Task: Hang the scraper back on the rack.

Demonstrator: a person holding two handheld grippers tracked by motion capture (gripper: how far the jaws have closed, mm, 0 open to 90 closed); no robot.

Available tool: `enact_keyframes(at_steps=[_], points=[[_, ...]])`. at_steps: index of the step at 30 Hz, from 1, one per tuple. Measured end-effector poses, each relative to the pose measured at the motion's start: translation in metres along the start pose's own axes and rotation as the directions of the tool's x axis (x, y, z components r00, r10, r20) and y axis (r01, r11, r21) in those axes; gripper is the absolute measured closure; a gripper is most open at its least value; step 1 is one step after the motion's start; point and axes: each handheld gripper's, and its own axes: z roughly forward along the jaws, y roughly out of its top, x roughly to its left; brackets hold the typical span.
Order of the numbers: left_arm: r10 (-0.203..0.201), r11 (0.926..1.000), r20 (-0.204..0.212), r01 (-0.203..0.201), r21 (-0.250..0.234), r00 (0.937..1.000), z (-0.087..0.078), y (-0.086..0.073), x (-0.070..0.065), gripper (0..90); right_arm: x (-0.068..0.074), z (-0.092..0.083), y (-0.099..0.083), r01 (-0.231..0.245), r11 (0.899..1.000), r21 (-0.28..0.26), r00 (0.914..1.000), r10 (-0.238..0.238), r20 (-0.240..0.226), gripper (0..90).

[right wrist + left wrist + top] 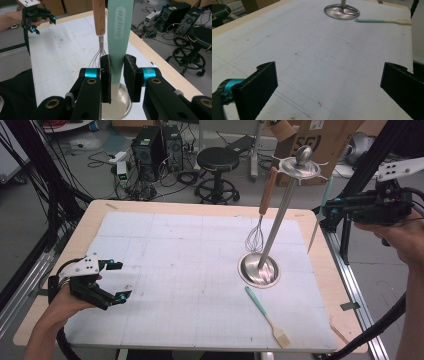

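The right gripper [117, 75] is holding a mint-green spatula [119, 37] above the steel stand [259, 269], its two black fingers [106, 77] closing flat on either side of the blade where the green handle meets the cream blade. The handle is extending up and away beyond the fingertips; the cream end is hanging below them, over the stand's dish. A whisk [99, 17] with a wooden handle is hanging just beside the spatula, to the left of the fingers.

The spatula is judged light and fairly stiff, with a smooth, possibly slippery coating; a hold across its flat faces, as here, is resisting twist best.

The left gripper [325, 82] is resting low over the tabletop [317, 57], fingers spread wide with nothing between them. A second green-handled tool [382, 21] is lying far ahead of them.
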Motion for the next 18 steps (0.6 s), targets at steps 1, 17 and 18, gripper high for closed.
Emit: enact_keyframes(at_steps=[1, 17, 18], points=[[-0.003, 1.0, 0.001, 0.003, -0.003, 1.0, -0.0001, 0.0, -0.0003, 1.7, -0.0003, 0.0004, 0.0, 0.002, 1.0, -0.004, 1.0, -0.002, 0.0, 76.7], [-0.009, 0.9999, 0.001, 0.009, -0.01, 1.0, 0.0, 0.0002, -0.0008, 1.7, -0.0014, 0.0025, 0.0017, -0.006, 1.0, -0.002, 0.9999, 0.006, 0.009, 76.6], [-0.005, 1.0, 0.0, 0.005, -0.005, 1.0, -0.0003, 0.0002, -0.0003, 1.7, -0.0012, 0.0029, 0.0018, -0.008, 1.0, -0.005, 0.9999, 0.008, 0.009, 76.7]])
